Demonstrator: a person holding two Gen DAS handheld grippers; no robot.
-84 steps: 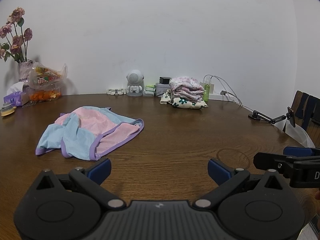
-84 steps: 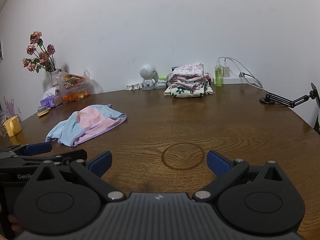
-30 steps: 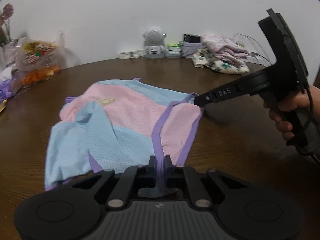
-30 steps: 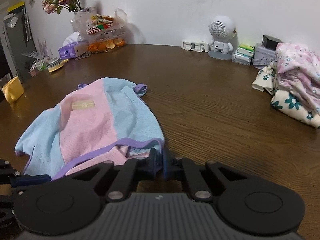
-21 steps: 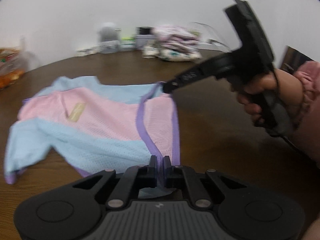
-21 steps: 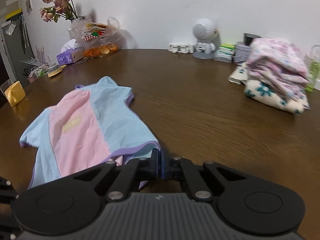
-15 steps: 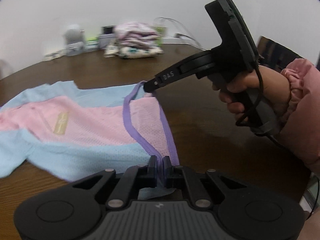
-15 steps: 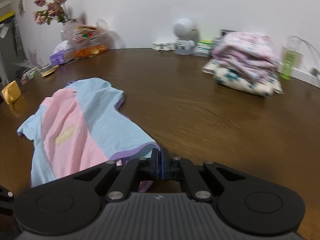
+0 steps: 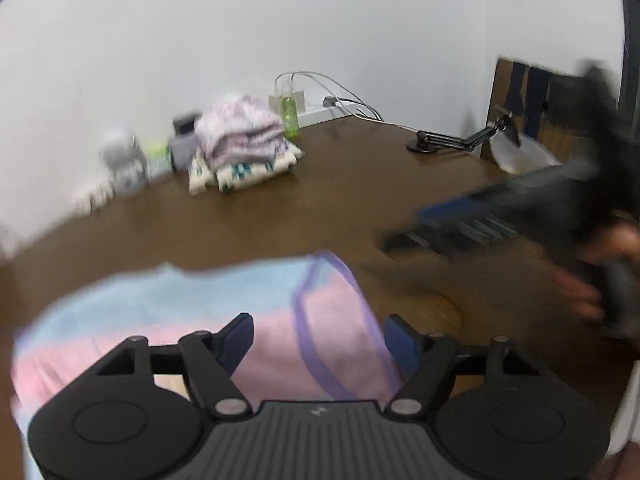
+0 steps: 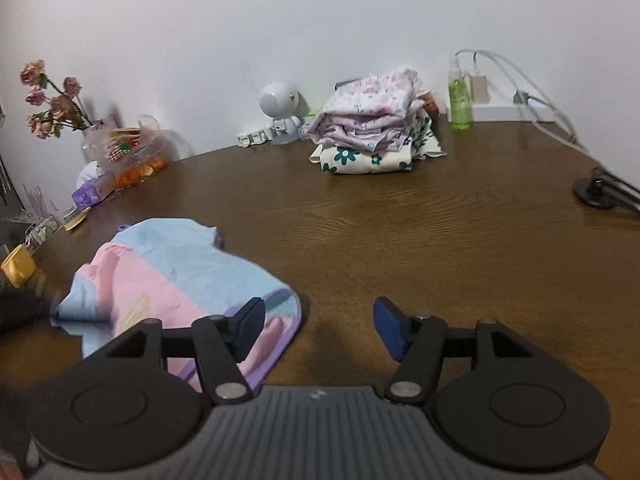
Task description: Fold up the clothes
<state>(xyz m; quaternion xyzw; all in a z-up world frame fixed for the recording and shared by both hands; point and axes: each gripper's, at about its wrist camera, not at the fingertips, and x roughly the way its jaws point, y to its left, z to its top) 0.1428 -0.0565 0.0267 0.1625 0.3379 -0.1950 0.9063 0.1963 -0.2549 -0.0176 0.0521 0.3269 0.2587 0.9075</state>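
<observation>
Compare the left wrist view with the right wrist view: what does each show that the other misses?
Only the left wrist view shows the blurred right gripper from outside, in a hand, plus the chair by the wall. Only the right wrist view shows the flowers, snack bag, tissue box and yellow cup. Both show the pink-and-blue garment lying on the table, released as both grippers' jaws have just been opening, the folded pile, green bottle and white figurine.

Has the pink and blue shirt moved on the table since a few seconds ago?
Yes. The shirt has been dragged across the table toward the right-hand side, closer in line with the stack of folded clothes, and spread flatter.
</observation>
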